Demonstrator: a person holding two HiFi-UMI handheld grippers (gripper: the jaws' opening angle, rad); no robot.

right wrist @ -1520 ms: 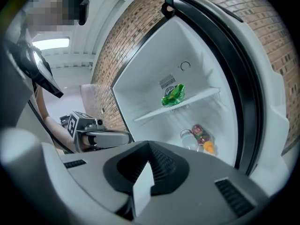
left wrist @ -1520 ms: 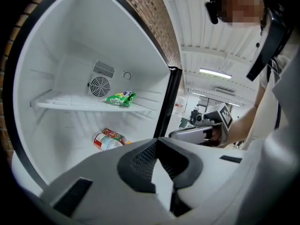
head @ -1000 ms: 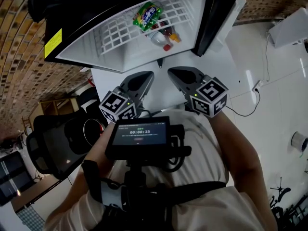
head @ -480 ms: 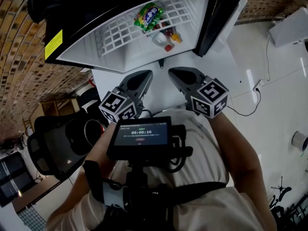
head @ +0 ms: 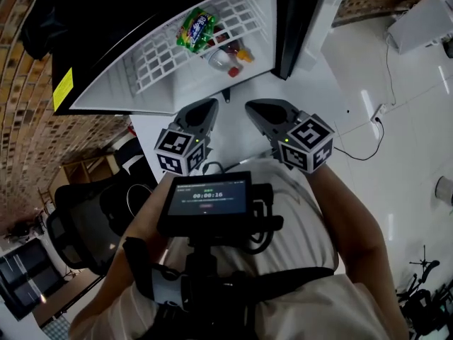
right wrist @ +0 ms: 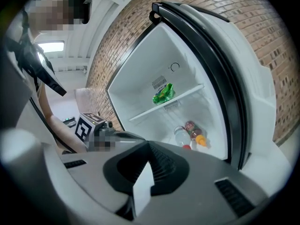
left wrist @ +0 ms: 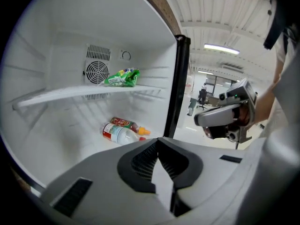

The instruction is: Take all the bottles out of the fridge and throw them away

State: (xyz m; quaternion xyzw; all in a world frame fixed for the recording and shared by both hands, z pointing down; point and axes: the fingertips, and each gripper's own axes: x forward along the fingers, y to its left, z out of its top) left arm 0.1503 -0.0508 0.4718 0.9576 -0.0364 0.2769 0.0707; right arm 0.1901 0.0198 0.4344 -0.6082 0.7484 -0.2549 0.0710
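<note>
The fridge (head: 141,83) stands open ahead of me. A green bottle (head: 196,28) lies on its wire shelf (head: 152,59). Below it, on the fridge floor, a clear bottle with a red cap (head: 219,59) and a red bottle with an orange cap (head: 237,50) lie side by side. My left gripper (head: 212,103) and right gripper (head: 250,106) hover just outside the fridge opening, both shut and empty. The left gripper view shows the green bottle (left wrist: 122,77) and the pair (left wrist: 123,130) beyond the left gripper (left wrist: 158,143). The right gripper (right wrist: 149,148) sees the green bottle (right wrist: 162,93) too.
The black-edged fridge door (head: 301,20) stands open at the right, close to my right gripper. A black chair (head: 85,218) is at the left. A cable and socket (head: 375,122) lie on the white floor at the right. A brick wall (head: 28,83) runs beside the fridge.
My left gripper has edged forward and down toward the fridge opening. The head view has shifted, so the fridge now sits further left. The right gripper has stayed put.
</note>
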